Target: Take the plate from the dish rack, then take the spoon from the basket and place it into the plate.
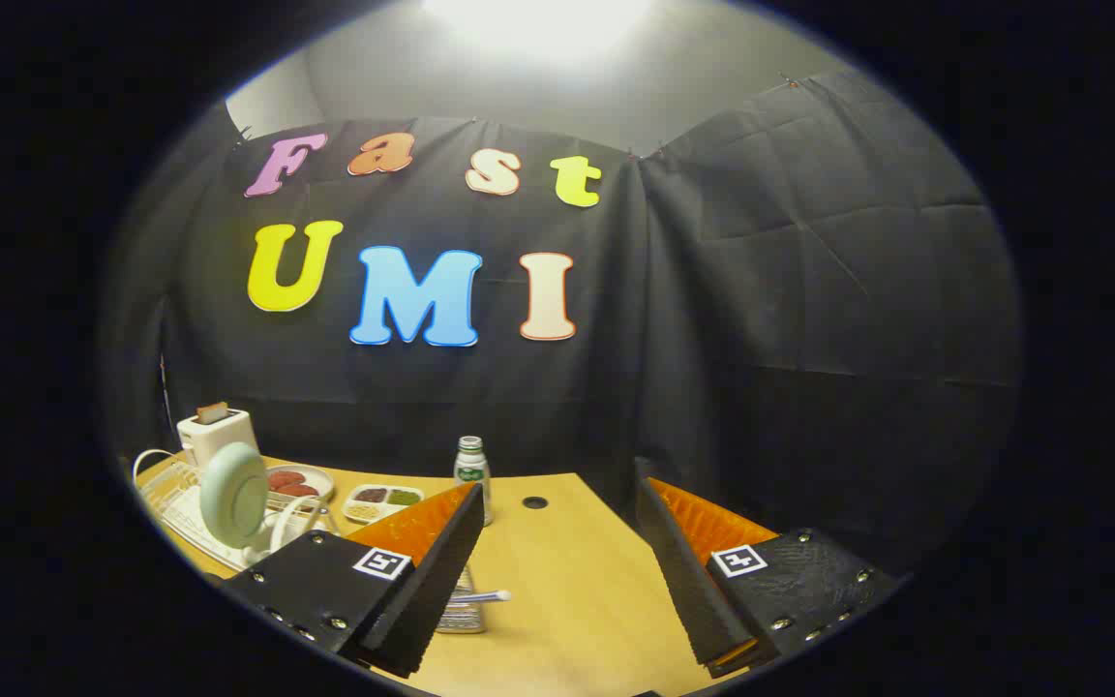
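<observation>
My gripper is open above the wooden table, with nothing between its fingers. A pale green plate stands on edge in the white wire dish rack, off to the left beyond the left finger. A metal mesh basket sits on the table just beside the left finger's inner edge, partly hidden by it. A spoon handle pokes out of the basket toward the gap between the fingers.
A white toaster with a slice in it stands behind the rack. A plate of red food and a divided tray lie near the back. A small bottle stands mid-table, near a cable hole.
</observation>
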Demonstrator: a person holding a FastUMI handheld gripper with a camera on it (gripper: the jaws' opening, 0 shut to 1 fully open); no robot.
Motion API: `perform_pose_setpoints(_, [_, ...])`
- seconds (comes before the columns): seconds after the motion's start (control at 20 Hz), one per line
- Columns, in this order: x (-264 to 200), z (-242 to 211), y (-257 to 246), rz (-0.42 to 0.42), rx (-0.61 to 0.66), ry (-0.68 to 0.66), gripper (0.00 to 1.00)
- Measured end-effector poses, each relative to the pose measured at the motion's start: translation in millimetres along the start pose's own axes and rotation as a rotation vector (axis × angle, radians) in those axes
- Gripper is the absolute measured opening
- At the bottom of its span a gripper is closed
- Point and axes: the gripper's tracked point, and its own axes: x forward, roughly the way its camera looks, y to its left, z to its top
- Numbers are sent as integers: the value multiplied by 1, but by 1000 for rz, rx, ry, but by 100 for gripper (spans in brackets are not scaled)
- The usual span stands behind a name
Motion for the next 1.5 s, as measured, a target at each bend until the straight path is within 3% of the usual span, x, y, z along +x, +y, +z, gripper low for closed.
perform_pose_setpoints(0.4, [-3,-5,204,321,93,117,97])
perform_pose_setpoints(0.55, [9,-15,257,395,117,158,97])
perform_pose_setpoints(0.85, [37,-61,320,414,105,326,98])
perform_pose_setpoints(1.15, [74,-95,351,388,145,444,97])
perform_pose_setpoints(1.25, [84,-107,357,381,155,485,84])
perform_pose_setpoints(1.35, [87,-121,363,389,159,540,81])
perform_pose_setpoints(1.4, [87,-125,365,401,156,563,75])
perform_pose_setpoints(1.5, [89,-138,366,400,137,613,53])
